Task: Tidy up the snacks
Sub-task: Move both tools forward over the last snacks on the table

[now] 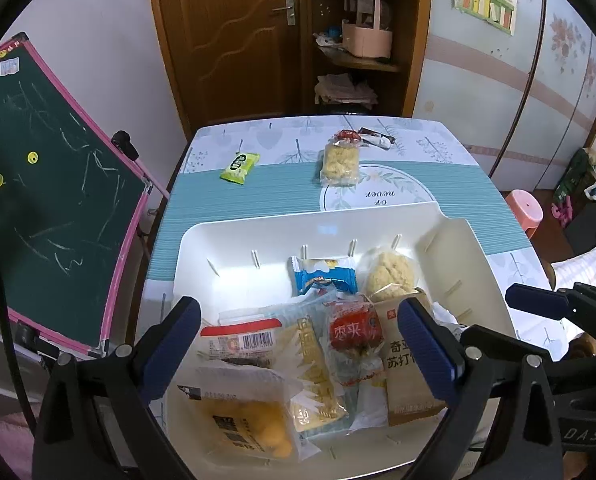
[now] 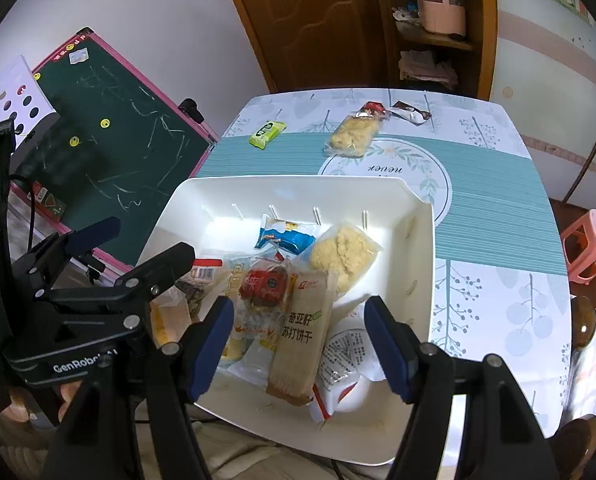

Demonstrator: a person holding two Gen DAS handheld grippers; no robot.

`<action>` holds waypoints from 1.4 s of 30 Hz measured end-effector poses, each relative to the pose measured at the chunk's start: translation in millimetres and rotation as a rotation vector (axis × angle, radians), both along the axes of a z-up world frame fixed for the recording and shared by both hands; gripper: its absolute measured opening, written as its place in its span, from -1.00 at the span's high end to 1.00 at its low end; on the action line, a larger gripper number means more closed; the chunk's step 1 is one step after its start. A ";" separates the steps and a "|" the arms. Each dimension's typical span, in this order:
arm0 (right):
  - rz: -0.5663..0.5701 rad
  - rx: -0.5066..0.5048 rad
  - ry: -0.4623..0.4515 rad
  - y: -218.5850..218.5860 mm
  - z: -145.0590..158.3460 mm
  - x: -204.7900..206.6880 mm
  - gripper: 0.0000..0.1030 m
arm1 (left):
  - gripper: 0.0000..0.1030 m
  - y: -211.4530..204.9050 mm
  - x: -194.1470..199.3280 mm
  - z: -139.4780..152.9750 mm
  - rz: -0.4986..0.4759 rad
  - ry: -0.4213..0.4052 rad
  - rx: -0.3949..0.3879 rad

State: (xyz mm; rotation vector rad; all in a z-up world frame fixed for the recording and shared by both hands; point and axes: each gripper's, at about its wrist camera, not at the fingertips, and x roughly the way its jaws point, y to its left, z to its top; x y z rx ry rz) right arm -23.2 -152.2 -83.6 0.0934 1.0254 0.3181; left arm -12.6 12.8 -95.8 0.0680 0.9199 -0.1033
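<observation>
I count four snacks loose on the counter [image 1: 234, 208] at the far side: one green packet [image 1: 240, 167] to the left, one clear pack of yellow crisps [image 1: 340, 163] near the middle, and behind it one red-topped wrapper [image 1: 347, 136] and one dark sachet [image 1: 375, 138]. The single white tray [image 1: 258, 232] near me holds a heap: one blue packet [image 1: 323, 278], one clear bag of pale crisps [image 1: 389, 272], one red wrapped sweet [image 1: 351, 332], one tan soda-cracker pack [image 2: 301, 336], one barcode pack [image 1: 242, 340] and one bag of orange puffs [image 1: 254, 428]; deeper layers overlap, so I cannot count them all. My left gripper [image 1: 298, 348] hangs over the near heap, jaws spread wide and holding nothing, the sweet between them. My right gripper [image 2: 298, 344] is likewise released and empty, the cracker pack between its jaws. A white printed bag [image 2: 345, 356] beneath is partly hidden.
</observation>
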 end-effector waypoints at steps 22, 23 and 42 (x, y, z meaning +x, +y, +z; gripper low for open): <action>-0.047 0.004 0.007 -7.0 0.2 21.8 -0.33 | -0.91 -2.9 8.0 13.7 -0.005 -0.105 0.064; -0.057 0.002 -0.006 -8.9 3.8 24.4 -0.33 | -0.91 -3.4 8.7 17.4 -0.009 -0.116 0.068; -0.133 -0.116 -0.280 -29.9 154.6 122.2 -0.32 | -0.92 39.5 122.7 172.3 0.008 -0.275 0.048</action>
